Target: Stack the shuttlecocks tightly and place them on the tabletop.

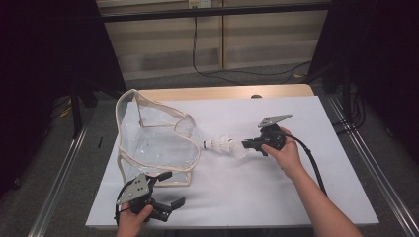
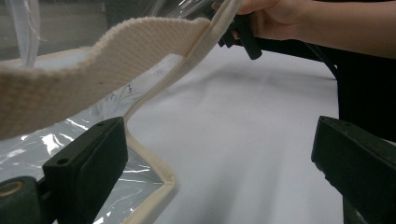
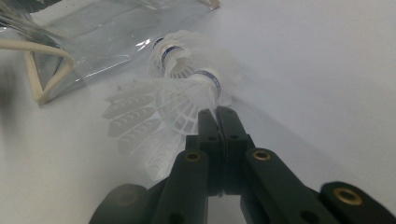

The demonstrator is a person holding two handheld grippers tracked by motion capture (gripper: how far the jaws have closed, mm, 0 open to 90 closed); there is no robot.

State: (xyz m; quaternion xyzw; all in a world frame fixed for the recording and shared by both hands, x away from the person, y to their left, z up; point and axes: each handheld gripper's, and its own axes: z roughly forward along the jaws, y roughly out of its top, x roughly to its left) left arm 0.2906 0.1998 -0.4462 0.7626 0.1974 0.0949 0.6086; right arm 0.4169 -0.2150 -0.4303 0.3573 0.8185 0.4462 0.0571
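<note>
A clear plastic bag (image 1: 153, 143) with cream fabric trim stands open on the white table cover, its mouth facing right. A nested row of white feather shuttlecocks (image 1: 225, 144) lies just outside that mouth. My right gripper (image 1: 244, 144) is shut on the feather skirt of the nearest shuttlecock (image 3: 187, 100), and the jaws (image 3: 217, 112) pinch a feather tip. The blue-banded corks point toward the bag (image 3: 93, 28). My left gripper (image 1: 175, 187) is open at the bag's front corner, its jaws wide apart with nothing between them (image 2: 219, 154). The cream trim (image 2: 93, 79) arches above its left jaw.
The white cover (image 1: 257, 187) lies on a wooden table (image 1: 222, 92) and has bare room at the front and right. A person's right hand (image 2: 271, 14) shows in the left gripper view. A black cable (image 1: 316, 168) trails from the right gripper, and metal rails flank the table.
</note>
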